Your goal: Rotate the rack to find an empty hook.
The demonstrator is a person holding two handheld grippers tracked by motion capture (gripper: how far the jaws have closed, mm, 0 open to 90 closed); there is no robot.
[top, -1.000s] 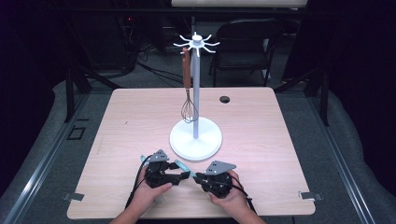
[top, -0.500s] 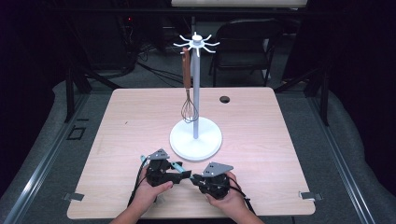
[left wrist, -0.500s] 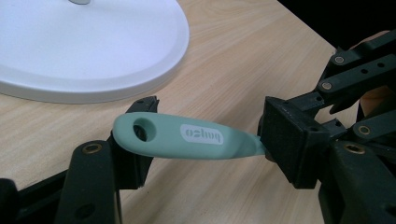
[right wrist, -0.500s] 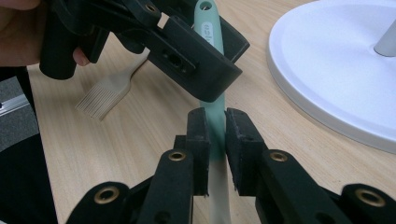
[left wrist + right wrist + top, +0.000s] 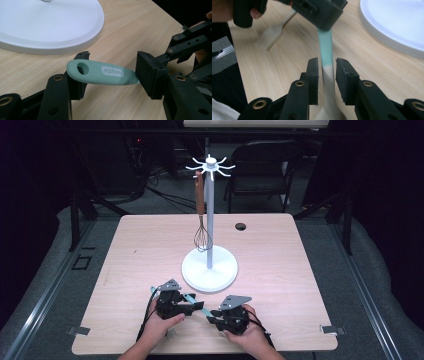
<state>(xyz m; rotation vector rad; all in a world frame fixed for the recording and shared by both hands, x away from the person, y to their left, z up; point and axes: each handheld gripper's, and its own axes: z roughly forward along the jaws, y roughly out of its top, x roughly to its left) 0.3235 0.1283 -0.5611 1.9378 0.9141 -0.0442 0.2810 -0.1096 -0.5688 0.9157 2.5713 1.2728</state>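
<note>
Pale green utensil handle [image 5: 100,72] with an oval hanging hole at its end and a white printed logo, fading to cream farther down [image 5: 328,80]. Held level just above the tabletop, near its front edge, just in front of the white stand base.

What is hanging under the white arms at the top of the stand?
A whisk with a brown handle hangs there beside the pole, its wire end just above the white base. Its hook itself is too small to see.

The spatula's [image 5: 325,50] blade end is perhaps hidden below the fingers [image 5: 313,75].
</note>
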